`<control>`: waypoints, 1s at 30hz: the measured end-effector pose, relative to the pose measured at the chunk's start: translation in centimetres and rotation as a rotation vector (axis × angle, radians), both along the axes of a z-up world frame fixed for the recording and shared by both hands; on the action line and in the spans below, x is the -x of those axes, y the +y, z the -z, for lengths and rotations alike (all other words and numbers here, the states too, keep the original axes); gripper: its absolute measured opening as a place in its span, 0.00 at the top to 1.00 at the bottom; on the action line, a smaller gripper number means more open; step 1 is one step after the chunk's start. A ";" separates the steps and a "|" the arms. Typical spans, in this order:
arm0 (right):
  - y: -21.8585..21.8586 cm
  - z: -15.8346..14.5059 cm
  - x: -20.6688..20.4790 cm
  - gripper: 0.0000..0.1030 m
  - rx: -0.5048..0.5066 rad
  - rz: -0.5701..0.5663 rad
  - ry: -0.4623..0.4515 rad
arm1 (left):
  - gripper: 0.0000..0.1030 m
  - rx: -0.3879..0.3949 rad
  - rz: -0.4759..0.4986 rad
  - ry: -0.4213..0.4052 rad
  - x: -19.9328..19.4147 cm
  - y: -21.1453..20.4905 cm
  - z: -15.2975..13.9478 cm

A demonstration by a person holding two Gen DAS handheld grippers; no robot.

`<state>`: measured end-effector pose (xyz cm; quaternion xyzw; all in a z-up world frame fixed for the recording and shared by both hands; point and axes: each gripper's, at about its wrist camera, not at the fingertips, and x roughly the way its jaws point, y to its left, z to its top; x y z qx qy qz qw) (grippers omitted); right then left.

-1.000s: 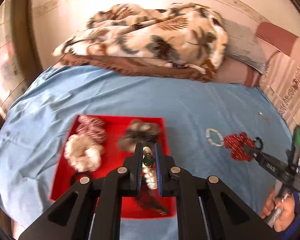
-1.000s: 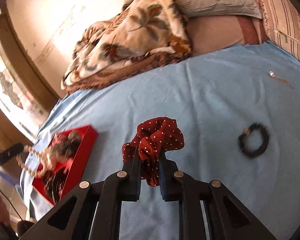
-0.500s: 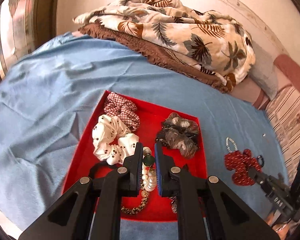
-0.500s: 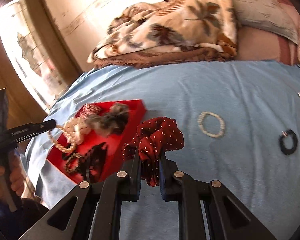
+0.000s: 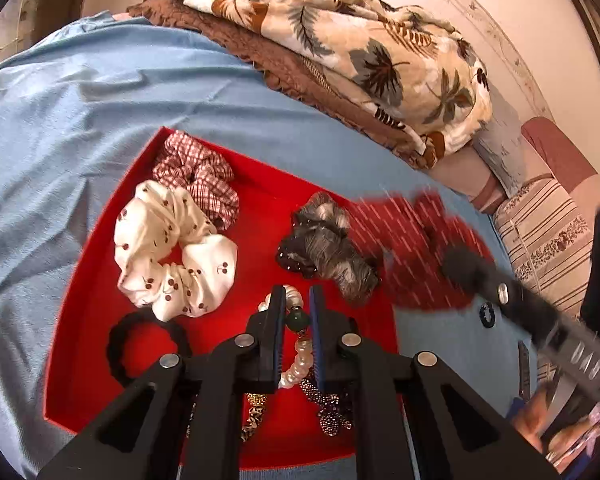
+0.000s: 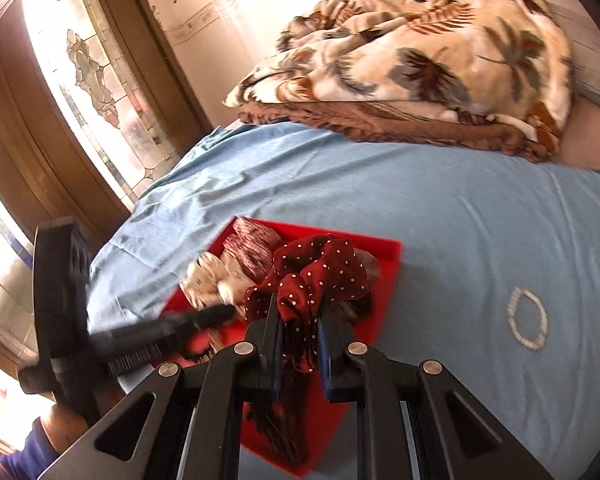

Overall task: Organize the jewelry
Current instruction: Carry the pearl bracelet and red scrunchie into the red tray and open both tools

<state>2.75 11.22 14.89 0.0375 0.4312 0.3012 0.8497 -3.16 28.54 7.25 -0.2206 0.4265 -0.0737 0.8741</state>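
Observation:
A red tray [image 5: 92, 320] lies on the blue bedsheet and holds a checked scrunchie [image 5: 198, 172], a white cherry-print scrunchie [image 5: 168, 256], a grey scrunchie [image 5: 328, 248], a black hair tie [image 5: 118, 344] and beaded pieces. My left gripper [image 5: 297, 312] is shut on a pearl bracelet [image 5: 300, 364] with a green bead, low over the tray's near part. My right gripper [image 6: 298, 320] is shut on a dark red dotted scrunchie [image 6: 320, 272] above the tray's right edge [image 6: 388, 280]; it appears blurred in the left wrist view [image 5: 412, 248].
A white bead bracelet [image 6: 527, 324] and a small black ring [image 5: 488, 314] lie on the sheet right of the tray. A folded leaf-print blanket [image 5: 340, 48] and pillows [image 5: 540, 240] lie at the head of the bed. A window [image 6: 92, 80] is on the left.
My right gripper has carried the red scrunchie left, from the sheet to over the tray's right edge. My left gripper has come lower and closer over the tray with the pearl bracelet.

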 end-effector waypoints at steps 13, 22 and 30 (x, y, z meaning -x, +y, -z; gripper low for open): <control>7.6 5.8 -7.8 0.85 0.127 -0.060 0.122 | 0.89 -0.042 -0.044 0.115 -1.4 1.2 2.7; 8.0 7.7 -8.8 0.82 0.156 -0.038 0.170 | 0.89 -0.026 -0.048 0.125 -1.5 1.5 2.8; 6.9 5.8 -7.9 0.63 0.122 -0.022 0.144 | 0.63 -0.031 -0.042 0.074 -0.1 1.5 1.4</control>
